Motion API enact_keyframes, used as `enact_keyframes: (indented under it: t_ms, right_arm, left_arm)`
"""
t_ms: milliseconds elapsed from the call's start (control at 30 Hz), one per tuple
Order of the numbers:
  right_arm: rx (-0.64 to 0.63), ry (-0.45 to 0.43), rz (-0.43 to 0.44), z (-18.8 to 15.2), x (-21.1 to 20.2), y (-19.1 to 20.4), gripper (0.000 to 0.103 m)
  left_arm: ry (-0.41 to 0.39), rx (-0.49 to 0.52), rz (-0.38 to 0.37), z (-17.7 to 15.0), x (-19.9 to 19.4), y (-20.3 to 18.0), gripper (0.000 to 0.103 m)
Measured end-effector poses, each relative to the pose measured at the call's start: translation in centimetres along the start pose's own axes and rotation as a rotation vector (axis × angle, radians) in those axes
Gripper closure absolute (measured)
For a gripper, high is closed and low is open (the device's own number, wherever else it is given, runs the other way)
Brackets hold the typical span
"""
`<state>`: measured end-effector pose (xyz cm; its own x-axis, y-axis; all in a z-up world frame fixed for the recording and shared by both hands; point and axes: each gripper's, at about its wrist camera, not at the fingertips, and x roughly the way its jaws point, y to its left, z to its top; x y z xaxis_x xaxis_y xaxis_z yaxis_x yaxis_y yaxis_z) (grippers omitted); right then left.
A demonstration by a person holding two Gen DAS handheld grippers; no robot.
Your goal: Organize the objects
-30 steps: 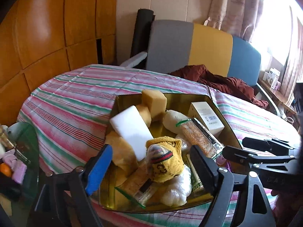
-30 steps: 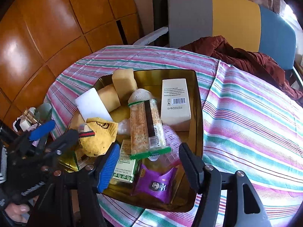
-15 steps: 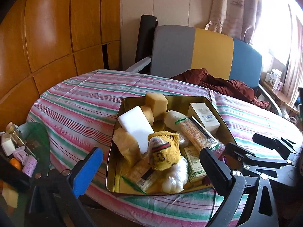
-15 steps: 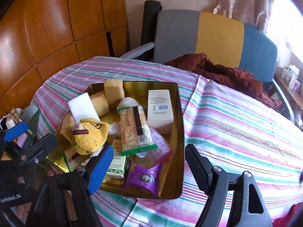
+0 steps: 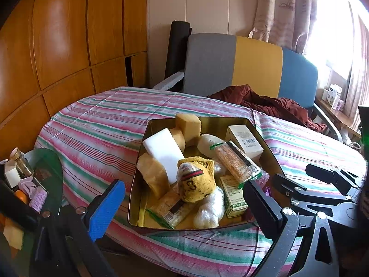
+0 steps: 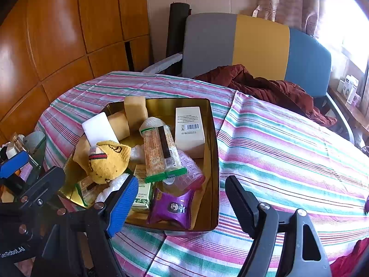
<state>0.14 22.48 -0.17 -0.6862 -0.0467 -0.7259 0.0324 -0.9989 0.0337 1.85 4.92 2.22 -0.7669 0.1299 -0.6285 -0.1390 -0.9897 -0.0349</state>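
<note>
Both grippers' jaws gape empty; snack bar (image 6: 160, 152) lies lengthwise along tray (image 6: 213, 161).

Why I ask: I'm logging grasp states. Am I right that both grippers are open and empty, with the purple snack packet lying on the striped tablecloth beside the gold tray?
Not quite. The purple snack packet lies inside the gold tray, at its near end, as the right wrist view shows. Both the left gripper and right gripper are open and empty.
</note>
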Motion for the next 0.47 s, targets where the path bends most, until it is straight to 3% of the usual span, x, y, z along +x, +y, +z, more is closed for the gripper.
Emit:
enact_keyframes:
  t_ms: [467]
  right_arm:
    - [-0.002,0.011,0.002,-0.23,0.33,0.13,0.024]
  left_arm:
    - [0.023,-0.016,0.004,-0.33,0.64,0.47,0.000]
